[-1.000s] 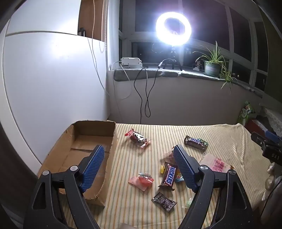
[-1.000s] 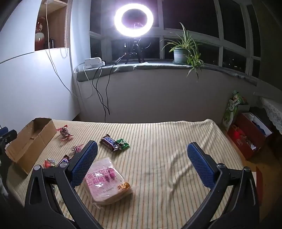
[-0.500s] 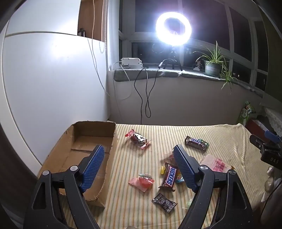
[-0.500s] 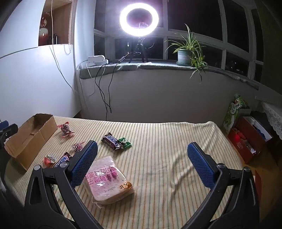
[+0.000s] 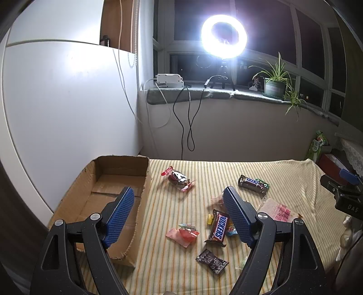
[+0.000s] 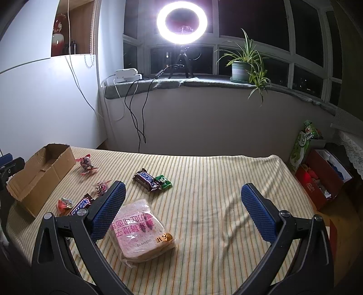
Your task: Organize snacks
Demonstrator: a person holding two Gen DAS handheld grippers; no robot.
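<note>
An empty cardboard box (image 5: 113,181) lies at the table's left end; it also shows in the right wrist view (image 6: 38,174). Snacks are scattered on the striped cloth: a Snickers bar (image 5: 219,228), a red candy packet (image 5: 185,234), a dark packet (image 5: 212,261), a wrapped candy (image 5: 178,178) and a second Snickers bar (image 5: 251,183). A bagged bread slice (image 6: 140,229) lies in front of the right gripper. My left gripper (image 5: 177,215) is open and empty above the box edge and snacks. My right gripper (image 6: 181,211) is open and empty above the cloth.
A bright ring light (image 6: 181,21) stands on the windowsill with a potted plant (image 6: 244,65) and hanging cables (image 5: 188,118). A red box (image 6: 322,179) and a green bag (image 6: 304,145) sit on the floor right of the table. A white wall (image 5: 56,113) borders the left.
Both grippers have drifted slightly; the right wrist view has shifted so the table objects sit a little further right. Nothing has been picked up.
</note>
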